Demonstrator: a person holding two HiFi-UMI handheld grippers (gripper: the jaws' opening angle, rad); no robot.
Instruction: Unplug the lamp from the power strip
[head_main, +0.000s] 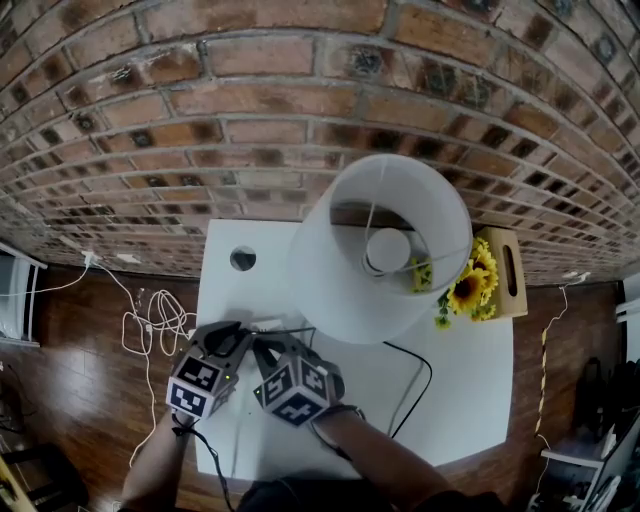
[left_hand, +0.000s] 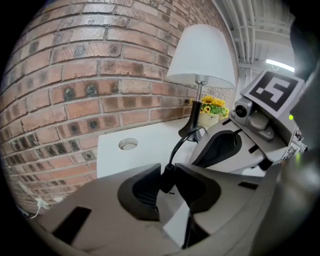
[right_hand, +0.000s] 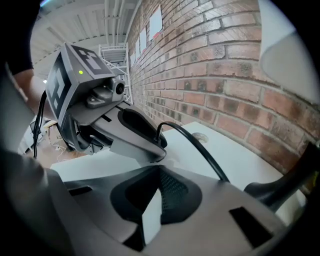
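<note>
left hand-held gripper (left_hand: 168, 176) tilted downward, clamping the black plug (left_hand: 166, 181)

Even indoor light; fisheye-warped edges, blurred foreground.

Red brick wall (head_main: 200, 100) standing beyond fingers (left_hand: 107, 212); white worktop (head_main: 460, 400) lying under them; dark wood floor (head_main: 70, 380) showing left of them.

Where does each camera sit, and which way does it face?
Left gripper view: on the left gripper, looking past the plug in its jaws to the lamp.
Right gripper view: on the right gripper, looking over its jaws at the left gripper.
Head view: on the person's head, looking down at the table; forearms, both grippers show.
All share the cord.
</note>
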